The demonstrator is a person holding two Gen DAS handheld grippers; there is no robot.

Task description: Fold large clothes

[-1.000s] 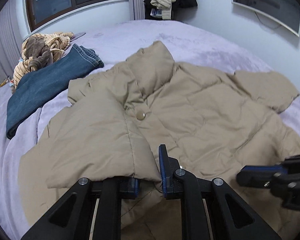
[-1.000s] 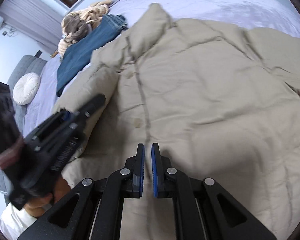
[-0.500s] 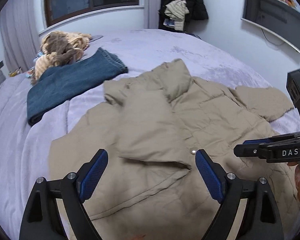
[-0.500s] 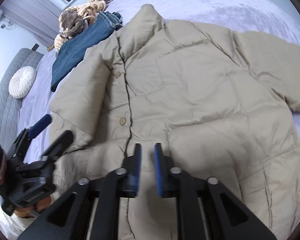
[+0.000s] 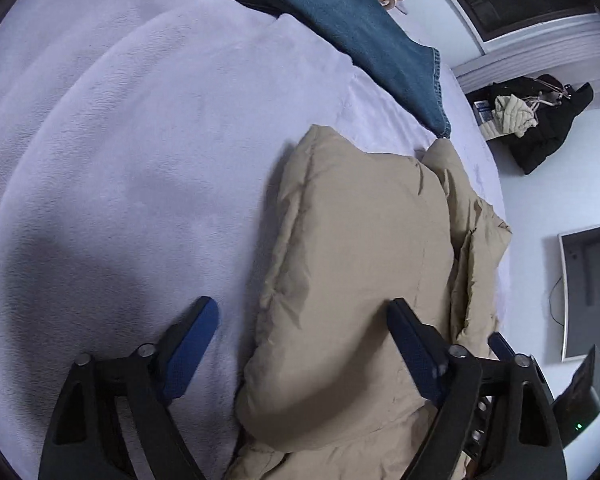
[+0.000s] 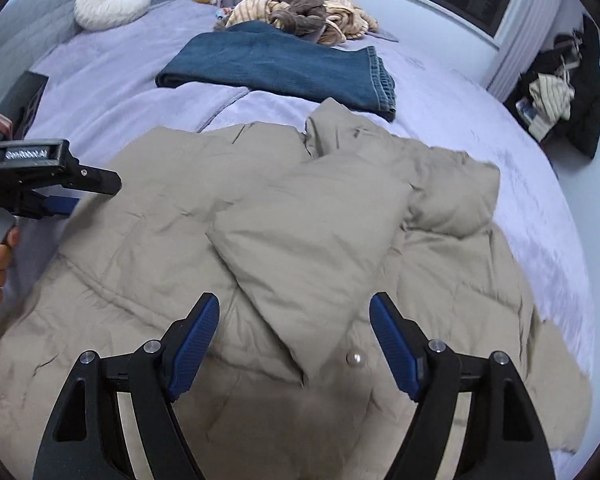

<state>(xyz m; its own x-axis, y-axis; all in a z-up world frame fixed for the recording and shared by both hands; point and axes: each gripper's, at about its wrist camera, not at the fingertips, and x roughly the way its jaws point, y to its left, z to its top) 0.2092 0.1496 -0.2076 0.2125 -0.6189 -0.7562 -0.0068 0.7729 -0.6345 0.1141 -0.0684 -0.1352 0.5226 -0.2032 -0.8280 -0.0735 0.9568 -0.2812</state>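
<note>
A tan puffer jacket [image 6: 300,240] is lying spread across the middle of a lavender bed [image 6: 520,208], one sleeve [image 6: 312,236] folded diagonally over its front, as the right claw [image 6: 296,344] is hovering above it at the bottom of the frame, jaws wide apart and gripping nothing. The left claw [image 5: 300,344], seen in its own view low in the frame, is likewise gaping and empty, straddling the jacket's padded edge. The puffy filling looks springy, so the folded sleeve may slide or pop open unless it is pressed flat, and a pinch on the slick shell could catch only the top layer. Folded blue jeans [image 6: 284,68] are lying just beyond the collar in the upper middle, close enough to get caught under a further fold. A striped heap of clothing [image 6: 308,12] is sitting behind them, a white round cushion [image 6: 112,2] at upper left, dark garments [image 6: 568,80] hanging at upper right.
</note>
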